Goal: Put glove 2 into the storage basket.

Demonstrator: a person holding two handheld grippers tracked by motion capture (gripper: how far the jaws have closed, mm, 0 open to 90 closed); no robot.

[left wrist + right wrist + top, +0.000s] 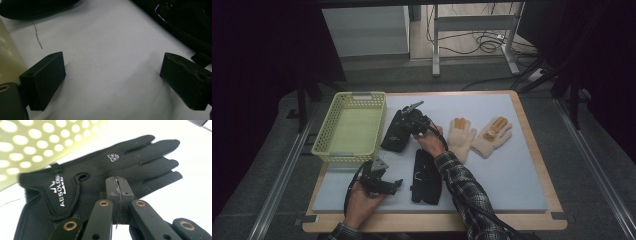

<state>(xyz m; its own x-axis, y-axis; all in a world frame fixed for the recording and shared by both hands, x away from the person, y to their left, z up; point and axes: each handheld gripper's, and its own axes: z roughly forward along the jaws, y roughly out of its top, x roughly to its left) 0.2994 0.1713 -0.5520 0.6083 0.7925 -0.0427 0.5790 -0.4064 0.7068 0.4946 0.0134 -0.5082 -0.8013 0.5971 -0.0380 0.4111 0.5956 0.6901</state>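
Seen from above: a wooden table (437, 222) topped by a pale grey mat (512, 165). At the mat's rear left, a yellow-green perforated basket (324, 132), nothing visible inside. Just right of the basket, a black glove (393, 136) lying flat. In the right gripper view, its fingers fanned to the right (95, 170), a white logo on the cuff, the basket wall just behind. Nearer the front, at centre, a second black glove (426, 177). Well to the right, two cream gloves (460, 137) side by side.

Over the black glove, the right gripper (414, 106), held by a hand in a plaid sleeve. Jaws pressed together on the glove's back (119, 181), probably pinching a fold of fabric, though no fold visible between them. At the front left, the left gripper (397, 183), held low over bare mat, jaws spread wide (112, 82) and holding nothing.

Likely step: lifting the black glove into the basket. To do it well:
- Check for a real bite of cloth before rising, not just surface contact.
- Lift straight up until the fingers hang clear of the mat.
- Carry left above the basket rim, avoiding a snag on the wall.
- Release only once over the basket floor.
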